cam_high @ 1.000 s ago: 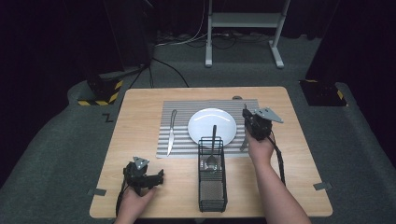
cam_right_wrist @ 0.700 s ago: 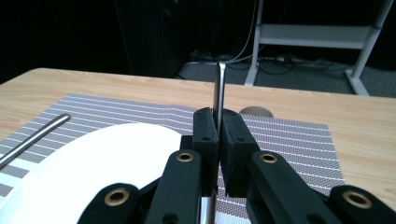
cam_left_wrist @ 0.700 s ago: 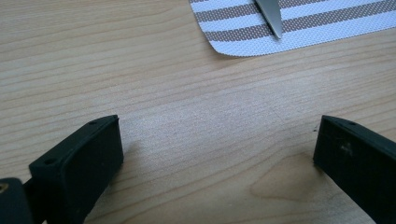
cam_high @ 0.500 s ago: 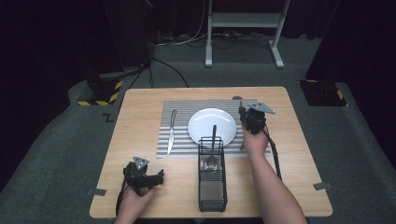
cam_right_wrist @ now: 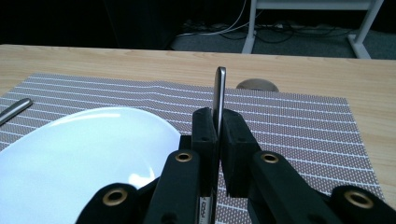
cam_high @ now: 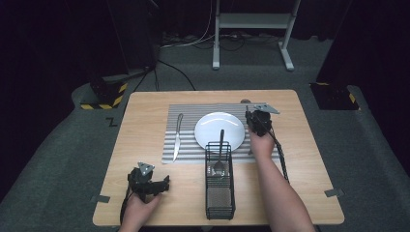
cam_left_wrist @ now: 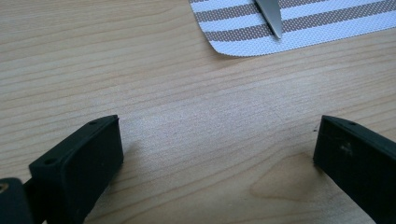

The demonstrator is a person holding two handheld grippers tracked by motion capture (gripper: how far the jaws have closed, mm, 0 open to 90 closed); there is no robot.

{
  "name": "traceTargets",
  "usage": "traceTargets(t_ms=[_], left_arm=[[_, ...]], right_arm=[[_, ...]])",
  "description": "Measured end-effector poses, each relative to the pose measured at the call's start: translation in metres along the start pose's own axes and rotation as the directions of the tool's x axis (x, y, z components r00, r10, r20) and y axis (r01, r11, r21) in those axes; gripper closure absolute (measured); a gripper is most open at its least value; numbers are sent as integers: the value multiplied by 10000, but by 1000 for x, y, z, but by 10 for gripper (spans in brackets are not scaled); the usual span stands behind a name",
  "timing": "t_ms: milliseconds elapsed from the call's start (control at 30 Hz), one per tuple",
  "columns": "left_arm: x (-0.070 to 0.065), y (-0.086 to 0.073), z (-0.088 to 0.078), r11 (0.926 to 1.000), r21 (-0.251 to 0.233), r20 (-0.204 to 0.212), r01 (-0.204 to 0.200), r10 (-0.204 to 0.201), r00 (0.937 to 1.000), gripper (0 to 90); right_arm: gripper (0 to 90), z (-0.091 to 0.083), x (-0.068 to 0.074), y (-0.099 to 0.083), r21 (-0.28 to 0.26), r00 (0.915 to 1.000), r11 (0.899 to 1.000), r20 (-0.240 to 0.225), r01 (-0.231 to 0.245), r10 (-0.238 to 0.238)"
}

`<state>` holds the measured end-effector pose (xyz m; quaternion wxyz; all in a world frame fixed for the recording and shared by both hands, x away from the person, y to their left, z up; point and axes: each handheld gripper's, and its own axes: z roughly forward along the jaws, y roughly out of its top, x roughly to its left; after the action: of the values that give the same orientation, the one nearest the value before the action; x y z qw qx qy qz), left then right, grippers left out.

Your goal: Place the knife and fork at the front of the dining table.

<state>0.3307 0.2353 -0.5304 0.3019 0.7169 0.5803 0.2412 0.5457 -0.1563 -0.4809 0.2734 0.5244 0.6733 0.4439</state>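
Right of the plate (cam_high: 218, 130), your right gripper (cam_right_wrist: 218, 135) jaws clench a utensil handle (cam_right_wrist: 219, 93), not yet laid.
Knife (cam_high: 177, 135) lies left of the plate; one utensil (cam_high: 220, 159) waits in the caddy (cam_high: 220, 195); left gripper (cam_left_wrist: 215, 154) jaws released.

desk (cam_high: 145, 125): we see pale matt wood grain
plate (cam_high: 212, 126): we see glossy white glaze
placemat (cam_right_wrist: 289, 121): we see woven striped cloth

white plate (cam_high: 218, 129) on a grey-and-white striped placemat (cam_high: 188, 145); black wire caddy (cam_high: 220, 181); pale wood table (cam_high: 145, 111).
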Motion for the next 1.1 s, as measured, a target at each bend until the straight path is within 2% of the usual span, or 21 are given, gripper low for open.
traceTargets(t_ms=[533, 767, 833, 867, 933, 1100], left_arm=[[0, 0, 0, 10000, 7, 12, 3, -3, 10000, 16], [0, 0, 0, 10000, 6, 10, 6, -6, 10000, 16], [0, 0, 0, 10000, 6, 12, 5, -5, 10000, 16], [0, 0, 0, 10000, 7, 11, 6, -6, 10000, 16], [0, 0, 0, 10000, 8, 16, 0, 0, 10000, 15], [0, 0, 0, 10000, 20, 40, -4, 3, 10000, 12]], right_arm=[[832, 14, -10, -7, 708, 9990, 9965, 156, -439, 429], [827, 15, -10, -7, 883, 9990, 9954, 262, -380, 358], [792, 15, -11, -6, 899, 9986, 9950, 337, -440, 412], [734, 15, -13, -6, 866, 9982, 9948, 312, -529, 504], [699, 13, -15, -4, 833, 9965, 9933, 276, -804, 783], [703, 8, -13, -4, 897, 9985, 9952, 411, -396, 360]])
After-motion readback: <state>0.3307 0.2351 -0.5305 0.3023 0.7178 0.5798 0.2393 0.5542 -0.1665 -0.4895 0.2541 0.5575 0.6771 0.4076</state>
